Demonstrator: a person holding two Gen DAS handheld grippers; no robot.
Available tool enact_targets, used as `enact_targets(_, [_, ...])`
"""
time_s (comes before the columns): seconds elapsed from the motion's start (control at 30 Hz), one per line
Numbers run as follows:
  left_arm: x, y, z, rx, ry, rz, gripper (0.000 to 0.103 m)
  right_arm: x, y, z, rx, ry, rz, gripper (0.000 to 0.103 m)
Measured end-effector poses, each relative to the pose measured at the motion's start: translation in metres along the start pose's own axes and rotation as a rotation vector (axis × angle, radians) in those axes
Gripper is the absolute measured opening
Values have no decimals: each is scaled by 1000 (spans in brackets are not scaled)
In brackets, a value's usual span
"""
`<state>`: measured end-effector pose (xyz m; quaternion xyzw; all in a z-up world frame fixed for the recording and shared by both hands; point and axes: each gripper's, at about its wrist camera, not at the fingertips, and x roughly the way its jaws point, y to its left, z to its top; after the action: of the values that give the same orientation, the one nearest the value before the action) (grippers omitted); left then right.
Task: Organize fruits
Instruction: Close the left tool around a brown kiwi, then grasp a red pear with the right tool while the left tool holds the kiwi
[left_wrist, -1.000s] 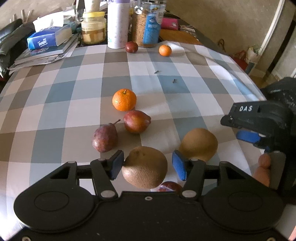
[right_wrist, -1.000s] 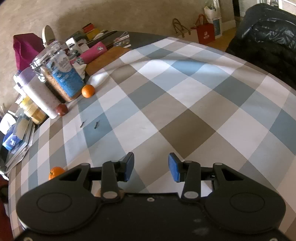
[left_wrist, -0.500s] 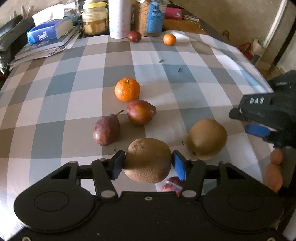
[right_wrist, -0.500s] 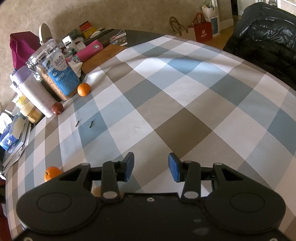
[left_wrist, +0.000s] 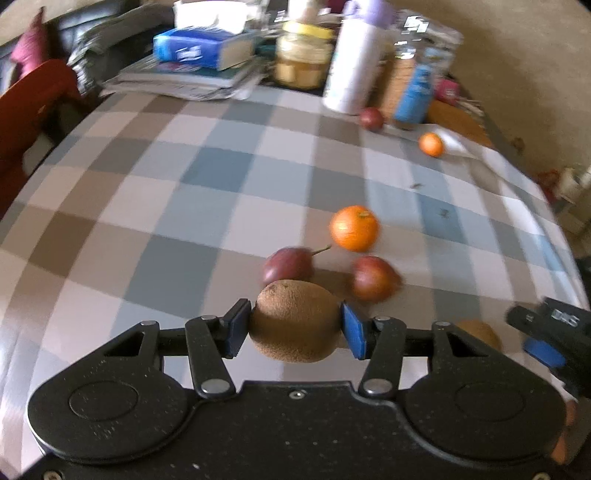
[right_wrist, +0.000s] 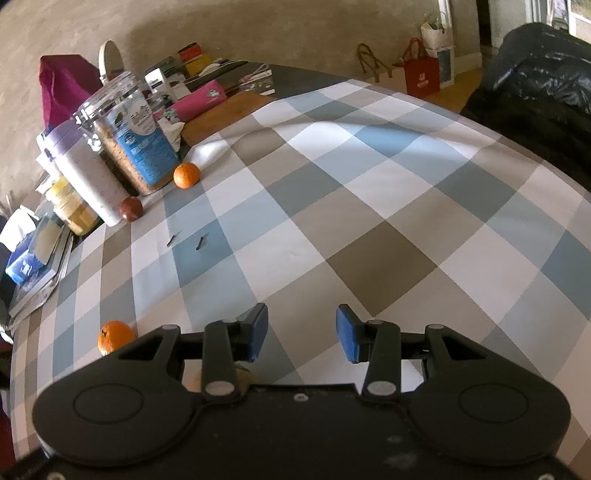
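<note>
My left gripper (left_wrist: 294, 329) is shut on a brown kiwi (left_wrist: 295, 325) and holds it above the checked tablecloth (left_wrist: 166, 206). Past it lie a dark red pear (left_wrist: 288, 264), a second red pear (left_wrist: 373, 278) and an orange (left_wrist: 354, 228). A second kiwi (left_wrist: 478, 332) lies at the right, partly hidden by my left gripper. A small orange (left_wrist: 430, 144) and a dark red fruit (left_wrist: 371, 119) lie at the back. My right gripper (right_wrist: 301, 332) is open and empty over the cloth; it also shows in the left wrist view (left_wrist: 546, 332).
Jars, a white bottle (left_wrist: 351, 66), a tissue box (left_wrist: 199, 48) and stacked books crowd the table's far edge. Two small dark screws (right_wrist: 199, 242) lie on the cloth. A red chair (left_wrist: 29, 110) stands at the left, a black coat (right_wrist: 535, 103) at the right.
My left gripper closed on the kiwi, lifted it off the cloth and swung left. The right gripper stayed open and barely moved.
</note>
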<state>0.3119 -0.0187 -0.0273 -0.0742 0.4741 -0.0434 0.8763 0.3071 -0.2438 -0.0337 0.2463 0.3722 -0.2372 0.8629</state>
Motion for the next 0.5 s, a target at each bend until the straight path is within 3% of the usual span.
enact_targets(0.2, [6, 14, 1, -62, 28, 9, 58, -2, 6, -4, -35, 2, 17, 44])
enact_targets(0.5, [5, 2, -2, -6, 9, 53, 58, -5, 11, -7, -63, 5, 41, 44])
